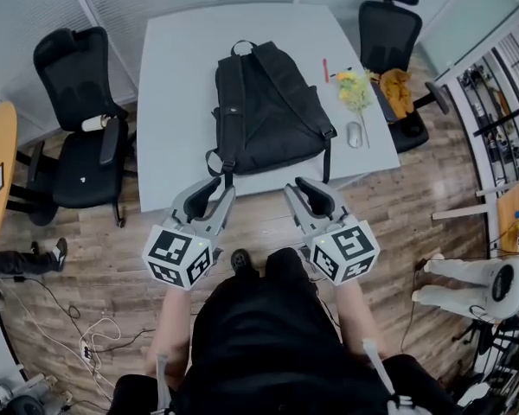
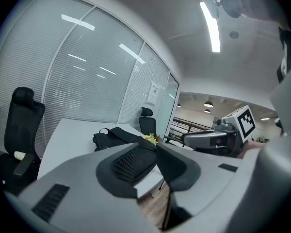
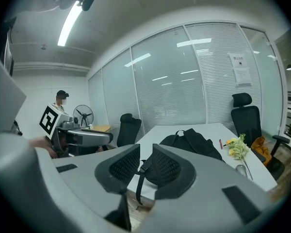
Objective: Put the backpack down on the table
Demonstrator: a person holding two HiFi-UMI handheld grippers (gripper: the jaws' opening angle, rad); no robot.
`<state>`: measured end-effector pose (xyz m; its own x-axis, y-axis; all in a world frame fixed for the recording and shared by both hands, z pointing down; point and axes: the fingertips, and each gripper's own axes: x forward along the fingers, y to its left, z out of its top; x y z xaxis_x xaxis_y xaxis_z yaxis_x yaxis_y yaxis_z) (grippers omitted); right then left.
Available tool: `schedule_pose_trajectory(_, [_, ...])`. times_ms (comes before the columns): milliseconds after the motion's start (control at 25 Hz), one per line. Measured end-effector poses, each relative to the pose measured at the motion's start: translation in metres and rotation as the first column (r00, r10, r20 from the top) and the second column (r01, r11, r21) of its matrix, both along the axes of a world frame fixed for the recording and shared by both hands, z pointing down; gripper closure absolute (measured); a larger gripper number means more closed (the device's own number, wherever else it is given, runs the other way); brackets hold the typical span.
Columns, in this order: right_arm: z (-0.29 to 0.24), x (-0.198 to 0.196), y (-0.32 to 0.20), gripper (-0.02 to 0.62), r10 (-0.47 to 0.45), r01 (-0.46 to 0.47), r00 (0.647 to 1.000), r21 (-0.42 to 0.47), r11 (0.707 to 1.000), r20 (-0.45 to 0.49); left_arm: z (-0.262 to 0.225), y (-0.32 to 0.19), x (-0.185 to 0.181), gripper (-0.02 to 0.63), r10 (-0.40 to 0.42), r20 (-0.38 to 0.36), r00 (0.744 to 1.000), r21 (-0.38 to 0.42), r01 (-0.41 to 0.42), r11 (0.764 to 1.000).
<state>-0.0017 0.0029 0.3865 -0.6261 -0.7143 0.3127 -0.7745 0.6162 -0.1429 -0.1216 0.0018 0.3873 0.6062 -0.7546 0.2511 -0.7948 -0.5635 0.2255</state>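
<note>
lying flat mid-table (image 1: 173, 76), black backpack (image 1: 264, 111), strap side up, two strap ends hanging over near edge. left gripper (image 1: 214, 188) and right gripper (image 1: 304, 188) held off near edge, clear of backpack. both jaw pairs almost together, slim gap, nothing between pads. flowers (image 1: 355, 89), mouse (image 1: 355, 134) near right edge.
</note>
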Motion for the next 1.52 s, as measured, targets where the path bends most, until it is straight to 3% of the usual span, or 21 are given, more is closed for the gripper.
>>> schedule_pose_trajectory(120, [-0.004,0.001,-0.001,0.527,-0.002,0.002,1.000,0.003,1.000,0.004,-0.002,0.000,0.001,0.535,-0.014,0.001,1.000,0.006,0.014,1.000])
schedule_pose_trajectory(680, [-0.010,0.005,0.001,0.584,-0.040,0.040,0.999,0.010,0.999,0.033,-0.009,-0.002,0.003,0.600,-0.046,0.017,0.999,0.018,0.046,0.999])
schedule_pose_trajectory(1520, [-0.010,-0.007,0.020,0.588,-0.079,0.079,0.996,0.020,0.997,0.037,-0.009,0.017,0.000,0.607,-0.036,0.044,0.998,0.027,0.034,0.999])
